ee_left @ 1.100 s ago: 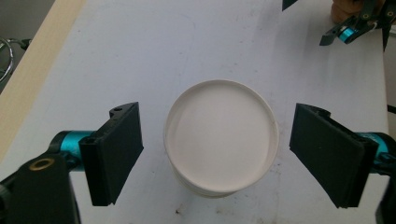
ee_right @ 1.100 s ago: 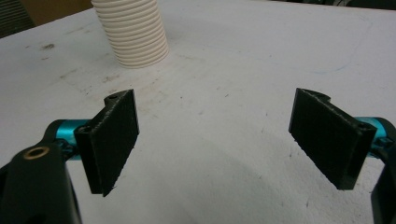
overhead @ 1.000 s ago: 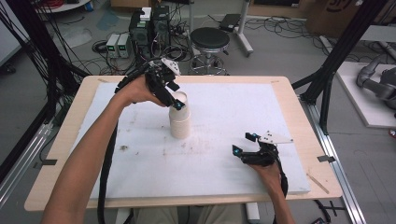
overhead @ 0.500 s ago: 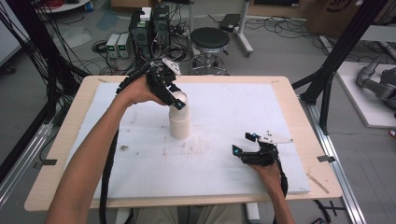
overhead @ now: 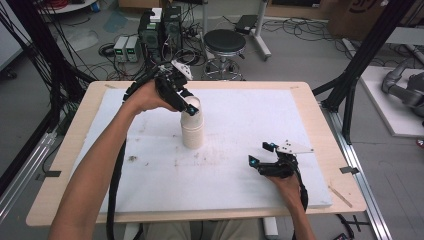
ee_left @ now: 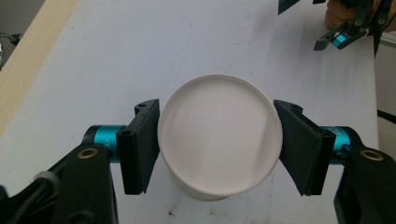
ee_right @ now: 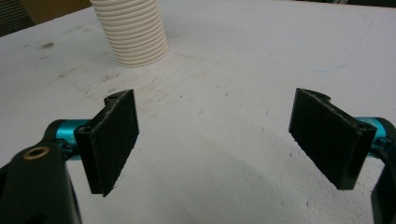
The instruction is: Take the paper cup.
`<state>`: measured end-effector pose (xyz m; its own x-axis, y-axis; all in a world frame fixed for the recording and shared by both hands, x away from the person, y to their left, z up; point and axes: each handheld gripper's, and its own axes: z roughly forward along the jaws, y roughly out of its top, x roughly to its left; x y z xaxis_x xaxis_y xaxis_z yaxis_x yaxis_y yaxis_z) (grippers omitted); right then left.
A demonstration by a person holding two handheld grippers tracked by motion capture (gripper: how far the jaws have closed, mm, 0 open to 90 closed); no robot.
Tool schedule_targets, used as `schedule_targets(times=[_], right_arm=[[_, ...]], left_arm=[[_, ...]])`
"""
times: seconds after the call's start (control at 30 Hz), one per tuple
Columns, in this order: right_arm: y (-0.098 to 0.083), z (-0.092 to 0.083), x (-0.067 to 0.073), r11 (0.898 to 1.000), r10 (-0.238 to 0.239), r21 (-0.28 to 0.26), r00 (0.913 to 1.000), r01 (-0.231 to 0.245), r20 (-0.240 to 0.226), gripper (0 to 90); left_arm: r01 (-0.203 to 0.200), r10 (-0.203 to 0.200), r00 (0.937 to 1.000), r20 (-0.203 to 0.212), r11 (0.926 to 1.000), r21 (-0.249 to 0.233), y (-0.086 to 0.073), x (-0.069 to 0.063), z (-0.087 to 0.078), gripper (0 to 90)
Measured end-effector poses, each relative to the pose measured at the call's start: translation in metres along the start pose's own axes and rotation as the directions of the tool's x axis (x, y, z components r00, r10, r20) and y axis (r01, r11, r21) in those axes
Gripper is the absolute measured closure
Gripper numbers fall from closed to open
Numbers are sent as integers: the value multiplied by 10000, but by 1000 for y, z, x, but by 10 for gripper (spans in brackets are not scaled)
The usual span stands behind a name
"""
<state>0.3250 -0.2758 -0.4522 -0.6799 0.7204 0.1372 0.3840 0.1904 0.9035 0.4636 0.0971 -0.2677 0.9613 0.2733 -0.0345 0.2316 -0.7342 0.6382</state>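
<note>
A stack of white ribbed paper cups [overhead: 192, 131] stands upright on the white board, left of its middle. My left gripper [overhead: 192, 106] reaches down over the stack from the far left. Seen from the left gripper view, both pads press the rim of the top cup [ee_left: 219, 135] from either side; the jaws have just been closing on it. My right gripper [overhead: 260, 154] rests low at the board's near right with its jaws wide open and nothing between them [ee_right: 219, 140]. The cup stack [ee_right: 135, 32] stands well ahead of it, to its left.
The white board [overhead: 240, 115] lies on a wooden table [overhead: 320, 125] with edges all around. Behind the table are a black stool [overhead: 226, 42] and electronics boxes [overhead: 160, 30]. A black frame post [overhead: 357, 75] rises at the right.
The left jaws have drawn in onto the top cup's rim. Both hands and the cup stack stay where they were.
</note>
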Motion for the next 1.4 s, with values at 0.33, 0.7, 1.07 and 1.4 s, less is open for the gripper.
schedule_targets(times=[0.33, 0.7, 1.07, 1.4], right_arm=[[0, 0, 0, 10000, -22, 41, 10000, 22, 48, 164], [0, 0, 1, 10000, -74, 37, 10000, 74, 52, 164], [0, 0, 1, 9999, -103, 21, 9999, 103, 68, 164], [-1, -1, 2, 9998, -182, -98, 9998, 182, 95, 164]], left_arm=[[-52, 19, 9991, -419, 9968, -801, 18, -8, -44, 359], [-496, 396, 9947, -946, 9931, -1061, 42, -19, -87, 359], [-523, 398, 9945, -967, 9901, -1299, 36, -22, -92, 358], [-620, 499, 9968, -617, 9753, -2119, 10, -38, -93, 358]])
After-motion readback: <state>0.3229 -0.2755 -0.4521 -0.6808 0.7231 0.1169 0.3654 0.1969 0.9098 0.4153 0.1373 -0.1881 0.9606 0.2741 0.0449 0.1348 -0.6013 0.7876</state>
